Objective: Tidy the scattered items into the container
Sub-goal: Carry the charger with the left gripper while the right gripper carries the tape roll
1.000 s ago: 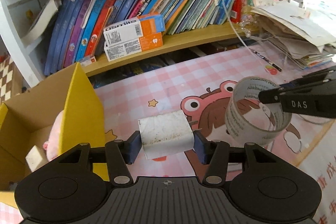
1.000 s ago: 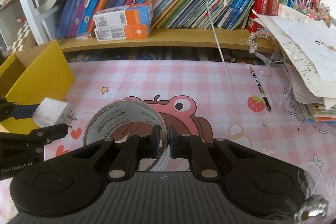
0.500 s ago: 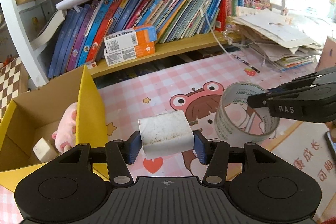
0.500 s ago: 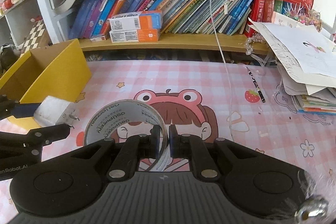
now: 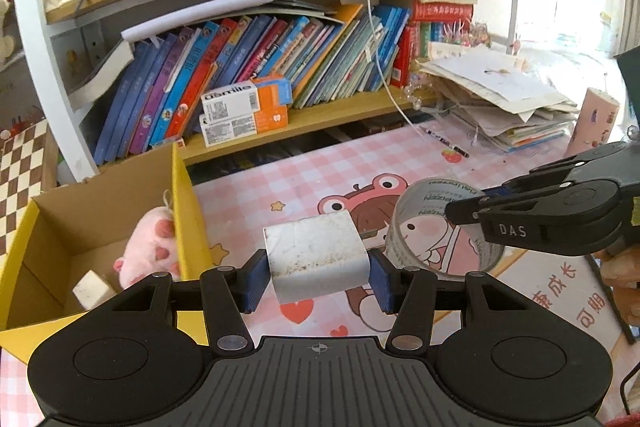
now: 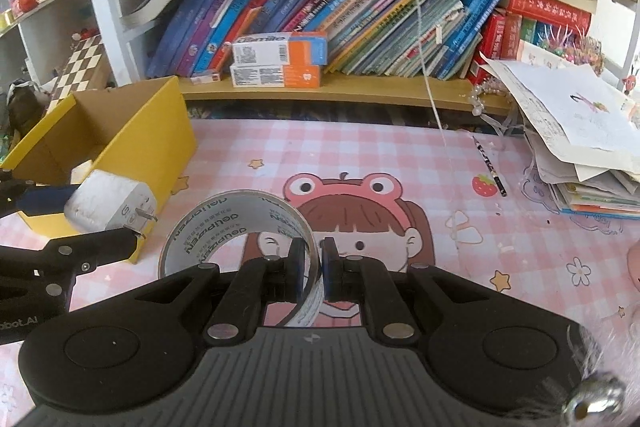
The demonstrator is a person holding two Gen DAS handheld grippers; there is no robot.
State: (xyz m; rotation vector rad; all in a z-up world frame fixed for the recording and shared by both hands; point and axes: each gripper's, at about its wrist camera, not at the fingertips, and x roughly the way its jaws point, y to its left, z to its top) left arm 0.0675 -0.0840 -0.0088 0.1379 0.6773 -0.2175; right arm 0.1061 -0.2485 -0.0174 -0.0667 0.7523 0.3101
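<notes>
My left gripper (image 5: 318, 277) is shut on a white plug adapter (image 5: 316, 259), held above the pink mat just right of the yellow cardboard box (image 5: 186, 203). In the right wrist view the adapter (image 6: 110, 205) shows its metal prongs and hangs beside the box (image 6: 132, 139). My right gripper (image 6: 313, 265) is shut on the wall of a clear tape roll (image 6: 224, 223), lifted off the mat. That roll (image 5: 432, 223) sits to the right of the adapter in the left wrist view. Inside the box lie a pink plush toy (image 5: 150, 247) and a small white block (image 5: 92, 293).
A wooden shelf (image 6: 360, 91) packed with books and two orange-white cartons (image 6: 280, 61) runs behind the mat. A messy paper stack (image 6: 580, 131) fills the right side. A pencil (image 6: 490, 167) lies near it, and a white cable (image 6: 428, 67) hangs down.
Both grippers have risen and pulled back with their loads, so more of the shelves and the box interior shows. The adapter and tape roll stay gripped.
</notes>
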